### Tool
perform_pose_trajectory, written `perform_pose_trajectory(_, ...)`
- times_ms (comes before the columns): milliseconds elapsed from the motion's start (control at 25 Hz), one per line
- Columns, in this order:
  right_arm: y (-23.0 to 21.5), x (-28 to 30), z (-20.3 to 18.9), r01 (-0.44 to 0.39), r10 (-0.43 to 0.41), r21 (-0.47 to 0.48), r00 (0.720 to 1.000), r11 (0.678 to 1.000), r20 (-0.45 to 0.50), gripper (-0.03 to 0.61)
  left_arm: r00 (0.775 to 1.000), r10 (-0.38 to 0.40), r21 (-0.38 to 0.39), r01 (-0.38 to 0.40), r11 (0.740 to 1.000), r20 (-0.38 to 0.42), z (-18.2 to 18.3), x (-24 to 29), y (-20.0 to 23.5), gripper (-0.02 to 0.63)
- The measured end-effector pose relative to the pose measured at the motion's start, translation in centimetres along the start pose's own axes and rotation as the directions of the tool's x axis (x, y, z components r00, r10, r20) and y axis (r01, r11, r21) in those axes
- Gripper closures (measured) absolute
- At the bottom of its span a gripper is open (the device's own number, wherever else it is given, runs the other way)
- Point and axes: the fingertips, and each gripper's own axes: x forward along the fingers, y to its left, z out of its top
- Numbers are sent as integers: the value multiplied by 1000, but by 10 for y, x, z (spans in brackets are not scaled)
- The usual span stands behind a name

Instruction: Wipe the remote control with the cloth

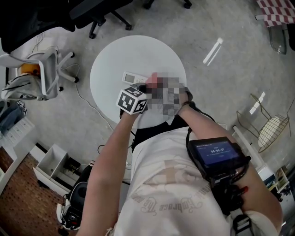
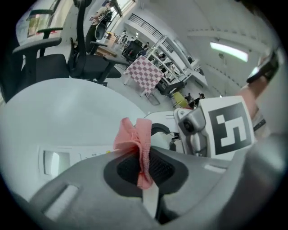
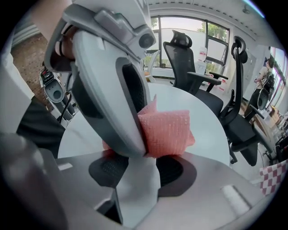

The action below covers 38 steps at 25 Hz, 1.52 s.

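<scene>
A white remote control point(image 1: 134, 77) lies on the round white table point(image 1: 115, 55), just beyond both grippers. My left gripper point(image 2: 144, 168) is shut on a bunched pink cloth point(image 2: 137, 139), which sticks up out of its jaws. The remote point(image 2: 67, 158) shows low at the left of that view, past the jaw. My right gripper point(image 3: 137, 157) stands open with nothing pinched; the left gripper's jaws and the cloth point(image 3: 168, 132) hang right at its tips. In the head view a mosaic patch covers most of both grippers, leaving the left one's marker cube point(image 1: 132, 100) visible.
A white chair point(image 1: 41, 76) stands left of the table and a black office chair point(image 1: 101, 14) beyond it. A wire rack point(image 1: 272, 129) is on the floor at the right. A checkered table point(image 2: 144, 74) stands farther off.
</scene>
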Motion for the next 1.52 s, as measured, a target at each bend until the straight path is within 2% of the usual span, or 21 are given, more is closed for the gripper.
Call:
perform_pose_trajectory(120,0,0,1,-3,3,-2,1000,1000,2,376,999,-11,-66,13,998,35,-2,-1,5,595)
perform_pose_trajectory(320,1,0,0,-10,10,1,1000,1000,1,377,992,126,25,-125,992,-16,-6,-7,27,595)
perform_pose_trajectory(400,1,0,0,-12,12,4,1000,1000,2,377,984,176,27,-176,984,-14,-4,-14,40,595)
perform_pose_trajectory(600,-1,-2,-2,-8,8,4,1000,1000,0,377,960,278,-59,-278,959,3,-9,-44,85,595)
perform_pose_trajectory(680,0,-3,-2,-8,8,5,1000,1000,0,377,952,305,-66,-304,950,-2,-14,-54,98,595)
perform_pose_trajectory(760,0,-3,-3,-8,8,6,1000,1000,-3,377,937,349,-64,-348,935,-10,-20,-65,112,595)
perform_pose_trajectory(1040,-3,-4,-9,-7,7,1,1000,1000,-15,377,885,463,-127,-464,877,-41,-44,-100,151,595)
perform_pose_trajectory(1280,-7,-2,-13,-15,15,2,999,1000,-38,373,880,474,-197,-460,866,29,-56,-109,141,595)
perform_pose_trajectory(1520,-11,-4,-14,-28,25,-49,997,998,-73,364,872,468,-283,-417,864,145,-63,-107,105,595)
